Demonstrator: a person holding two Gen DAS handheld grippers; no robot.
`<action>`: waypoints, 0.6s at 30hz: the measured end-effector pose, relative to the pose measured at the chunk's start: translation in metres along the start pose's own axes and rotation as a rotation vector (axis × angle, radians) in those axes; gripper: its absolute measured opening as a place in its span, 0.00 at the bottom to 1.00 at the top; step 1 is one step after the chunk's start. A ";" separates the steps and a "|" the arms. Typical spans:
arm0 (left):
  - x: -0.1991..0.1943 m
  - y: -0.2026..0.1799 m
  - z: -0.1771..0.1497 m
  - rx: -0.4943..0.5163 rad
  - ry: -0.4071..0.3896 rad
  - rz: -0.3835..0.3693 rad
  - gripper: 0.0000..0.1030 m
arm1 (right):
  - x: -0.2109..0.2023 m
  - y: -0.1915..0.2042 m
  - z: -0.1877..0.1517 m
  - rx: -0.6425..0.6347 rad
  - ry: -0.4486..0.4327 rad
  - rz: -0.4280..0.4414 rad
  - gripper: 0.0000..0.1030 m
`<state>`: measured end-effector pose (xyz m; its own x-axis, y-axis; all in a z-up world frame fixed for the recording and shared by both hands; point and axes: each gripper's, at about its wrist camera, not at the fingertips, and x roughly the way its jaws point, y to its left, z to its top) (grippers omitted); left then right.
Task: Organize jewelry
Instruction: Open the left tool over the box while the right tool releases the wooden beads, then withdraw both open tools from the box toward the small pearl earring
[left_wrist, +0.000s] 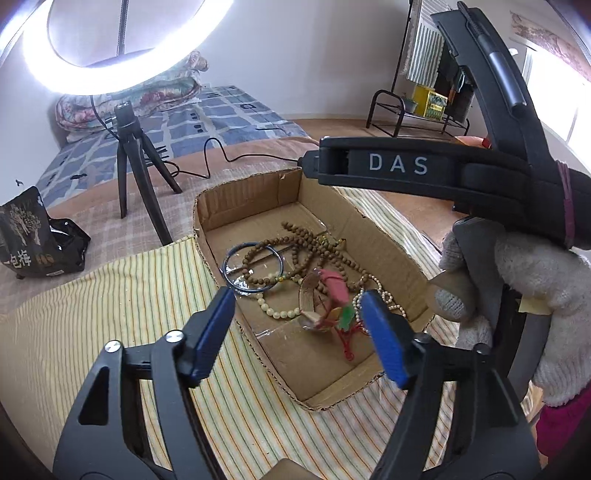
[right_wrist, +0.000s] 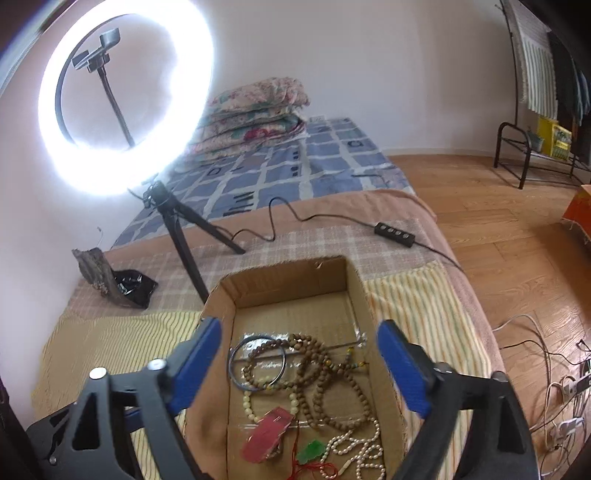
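Note:
A shallow cardboard box (left_wrist: 251, 192) lies on a striped cloth (left_wrist: 110, 314) and holds a tangle of jewelry. In it are a long wooden bead necklace (left_wrist: 295, 243), a dark blue bangle (left_wrist: 227, 269), a cream bead bracelet (left_wrist: 280, 314), a pearl string (left_wrist: 388, 295), and a pink tag (left_wrist: 334, 286) with a green pendant (left_wrist: 345, 317) on red cord. My left gripper (left_wrist: 297, 299) hangs open above the box's near half, holding nothing. My right gripper (right_wrist: 299, 326) is open over the same box (right_wrist: 288, 280), above the wooden beads (right_wrist: 321, 369) and the pearls (right_wrist: 362, 446), and is empty.
A lit ring light on a black tripod (right_wrist: 177, 229) stands behind the box, with its cable and switch (right_wrist: 395, 230) trailing right. A black snack bag (left_wrist: 33, 240) sits at the left. A gloved hand (left_wrist: 535, 295) holds the right device. Loose cables (right_wrist: 554, 387) lie on the wooden floor.

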<state>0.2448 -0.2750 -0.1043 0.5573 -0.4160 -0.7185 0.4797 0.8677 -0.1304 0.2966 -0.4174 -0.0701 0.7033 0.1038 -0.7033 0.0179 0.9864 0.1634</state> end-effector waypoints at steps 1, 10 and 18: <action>0.000 0.000 0.000 -0.002 0.001 0.001 0.73 | 0.000 0.000 0.001 -0.001 0.000 -0.007 0.94; 0.004 0.000 -0.001 0.006 0.029 0.022 0.73 | 0.002 0.001 0.002 -0.003 0.005 -0.034 1.00; 0.003 0.000 -0.002 0.011 0.032 0.022 0.73 | 0.000 0.001 0.002 -0.004 0.001 -0.045 1.00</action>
<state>0.2449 -0.2759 -0.1078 0.5461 -0.3880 -0.7424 0.4749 0.8735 -0.1072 0.2975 -0.4163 -0.0685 0.7013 0.0593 -0.7104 0.0470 0.9905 0.1290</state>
